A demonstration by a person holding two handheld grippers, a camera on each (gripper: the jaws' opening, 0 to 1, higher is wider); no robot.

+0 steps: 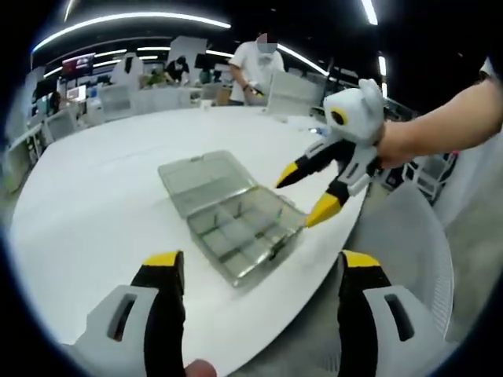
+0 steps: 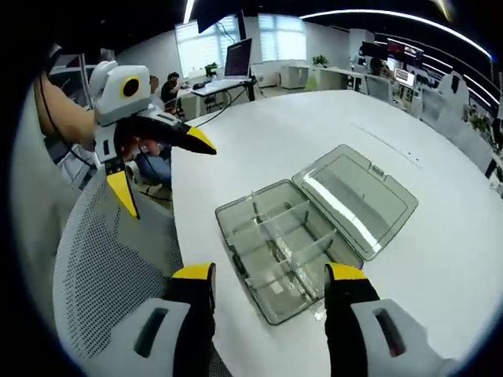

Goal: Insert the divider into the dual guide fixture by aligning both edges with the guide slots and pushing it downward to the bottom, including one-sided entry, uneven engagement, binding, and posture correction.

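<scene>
A clear plastic compartment box (image 1: 240,228) (image 2: 277,253) lies on the white table (image 1: 102,188) (image 2: 440,259) near its edge, with its lid (image 1: 203,179) (image 2: 357,196) folded flat open beside it. Thin clear dividers (image 2: 277,221) stand in its guide slots; I cannot tell how deep they sit. My left gripper (image 1: 261,267) (image 2: 161,166) hovers open and empty off the table edge, short of the box. My right gripper (image 2: 269,275) (image 1: 306,192) is open with nothing between its jaws, its yellow tips just above the box's near corner.
Grey mesh chairs (image 2: 98,267) (image 1: 413,236) stand close against the table edge under the grippers. A person's forearm (image 1: 448,126) holds the right gripper. Desks, monitors and people (image 1: 255,67) fill the far room.
</scene>
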